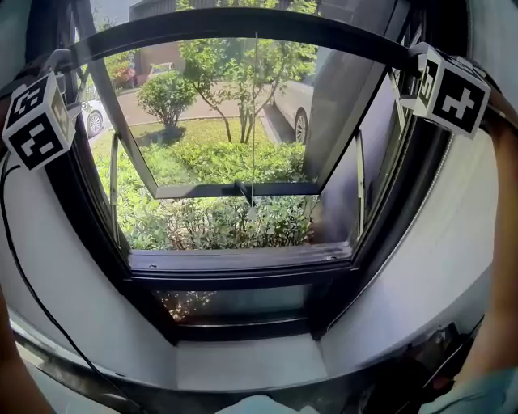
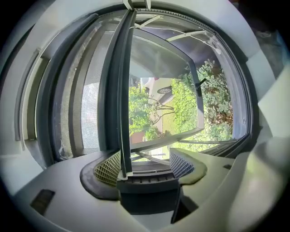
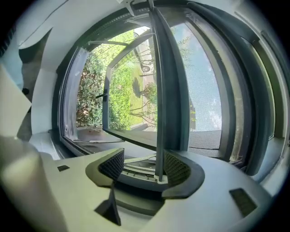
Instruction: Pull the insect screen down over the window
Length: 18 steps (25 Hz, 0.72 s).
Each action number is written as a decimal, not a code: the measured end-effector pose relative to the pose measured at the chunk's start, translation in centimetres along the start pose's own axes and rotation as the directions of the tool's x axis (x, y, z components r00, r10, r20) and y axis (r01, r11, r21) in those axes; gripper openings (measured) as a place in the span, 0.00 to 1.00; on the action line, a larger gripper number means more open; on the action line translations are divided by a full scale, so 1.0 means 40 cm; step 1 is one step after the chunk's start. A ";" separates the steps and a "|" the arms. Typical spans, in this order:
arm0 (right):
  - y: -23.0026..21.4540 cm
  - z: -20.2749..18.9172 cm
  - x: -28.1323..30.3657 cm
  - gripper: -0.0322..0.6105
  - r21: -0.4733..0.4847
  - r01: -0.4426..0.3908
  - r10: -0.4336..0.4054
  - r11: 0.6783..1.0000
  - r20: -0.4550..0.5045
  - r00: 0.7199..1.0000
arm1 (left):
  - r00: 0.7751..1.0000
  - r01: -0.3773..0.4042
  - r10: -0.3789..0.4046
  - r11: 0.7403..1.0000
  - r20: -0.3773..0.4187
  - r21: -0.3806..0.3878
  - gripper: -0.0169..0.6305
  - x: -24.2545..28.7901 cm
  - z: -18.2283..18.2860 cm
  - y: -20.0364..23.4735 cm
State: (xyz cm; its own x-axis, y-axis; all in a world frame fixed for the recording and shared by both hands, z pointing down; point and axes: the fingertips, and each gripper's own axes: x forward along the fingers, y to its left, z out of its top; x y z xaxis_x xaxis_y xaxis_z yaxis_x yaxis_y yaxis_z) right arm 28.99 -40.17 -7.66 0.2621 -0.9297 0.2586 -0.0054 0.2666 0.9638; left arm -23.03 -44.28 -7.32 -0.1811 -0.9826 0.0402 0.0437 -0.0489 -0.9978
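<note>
The insect screen's dark pull bar arches across the top of the window opening, from one gripper to the other. In the left gripper view the bar runs between the jaws of my left gripper and rests against one ribbed pad; the jaws stand wide apart. In the right gripper view the same bar passes between the jaws of my right gripper, close to one pad, with those jaws also wide. Grey mesh shows behind the bar.
The glass sash is swung outward, with its handle at the bottom middle. Below lie the dark frame and the white sill. Shrubs and a parked car are outside. A black cable hangs at left.
</note>
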 end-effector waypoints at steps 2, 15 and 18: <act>0.030 0.001 0.003 0.48 -0.020 -0.033 0.032 0.999 -0.027 0.999 | 1.000 0.001 -0.001 1.000 0.008 0.017 0.56 -0.011 0.008 -0.014; 0.142 0.022 0.029 0.47 -0.061 -0.124 0.122 0.990 -0.040 0.992 | 0.994 0.101 -0.102 0.994 0.037 0.036 0.52 -0.020 0.040 -0.142; 0.215 0.024 0.051 0.46 -0.093 -0.173 0.169 0.981 -0.049 0.984 | 0.988 0.156 -0.157 0.987 -0.001 0.048 0.52 -0.004 0.014 -0.226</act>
State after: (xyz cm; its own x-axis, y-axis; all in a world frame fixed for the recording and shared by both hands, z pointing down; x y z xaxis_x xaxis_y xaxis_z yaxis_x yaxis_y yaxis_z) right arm 28.55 -40.00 1.23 0.3047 -0.8578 0.4139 0.0391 0.4455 0.8944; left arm -22.86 -43.78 1.74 -0.1868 -0.9627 0.1959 0.0622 -0.2106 -0.9756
